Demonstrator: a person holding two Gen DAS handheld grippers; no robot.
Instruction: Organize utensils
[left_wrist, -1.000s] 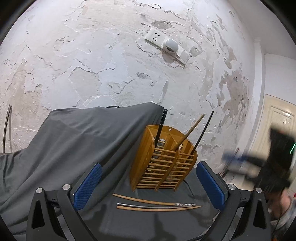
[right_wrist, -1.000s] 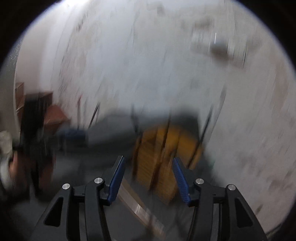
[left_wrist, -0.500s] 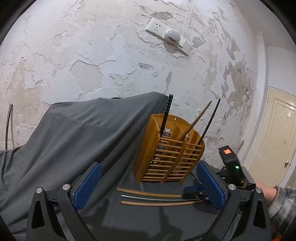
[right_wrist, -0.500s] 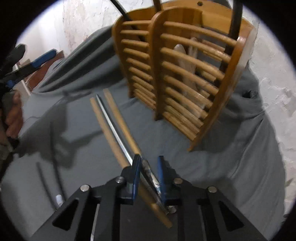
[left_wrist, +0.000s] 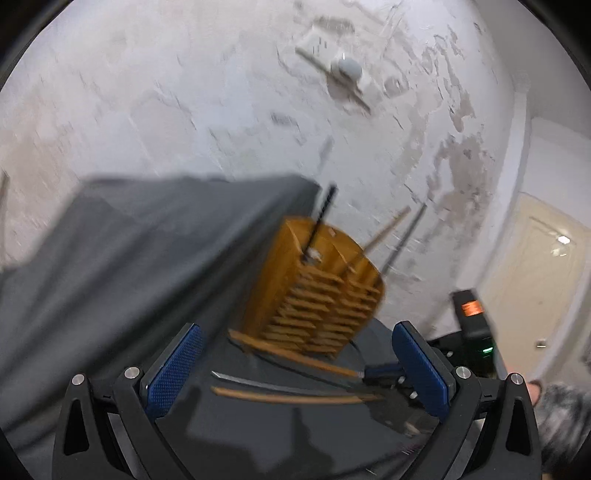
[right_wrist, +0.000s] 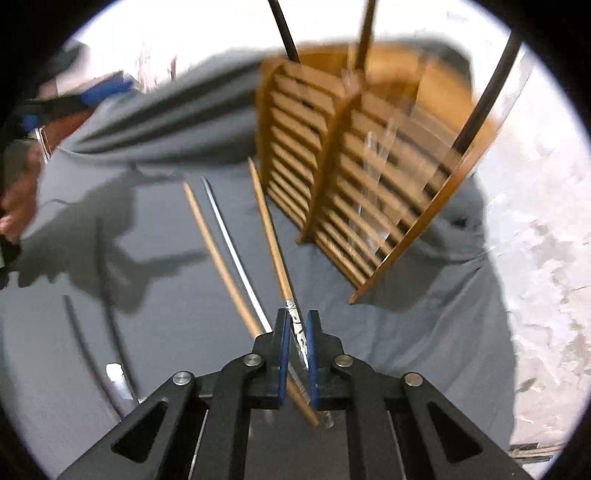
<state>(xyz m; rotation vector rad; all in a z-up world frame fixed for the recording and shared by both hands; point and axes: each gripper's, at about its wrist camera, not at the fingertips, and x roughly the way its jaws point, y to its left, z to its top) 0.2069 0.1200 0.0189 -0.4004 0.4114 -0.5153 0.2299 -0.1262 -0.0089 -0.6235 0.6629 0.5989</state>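
Note:
A slatted wooden utensil holder (right_wrist: 354, 162) stands on grey cloth with several chopsticks upright in it; it also shows in the left wrist view (left_wrist: 314, 291). My right gripper (right_wrist: 297, 332) is shut on the decorated end of a wooden chopstick (right_wrist: 271, 236) and lifts it, its tip pointing toward the holder's base. A second wooden chopstick (right_wrist: 218, 251) and a metal chopstick (right_wrist: 232, 243) lie on the cloth to its left. My left gripper (left_wrist: 295, 365) is open and empty, facing the holder from the front, with the loose chopsticks (left_wrist: 291, 397) between its fingers.
Grey cloth (right_wrist: 424, 332) covers the table and rises over a bulk behind the holder (left_wrist: 147, 240). A cracked white wall with a socket (left_wrist: 343, 70) is close behind. Dark cables (right_wrist: 85, 350) lie on the cloth at left.
My right gripper has closed on one wooden chopstick and lifted its end off the cloth, away from the other two. The left view has shifted and blurred slightly.

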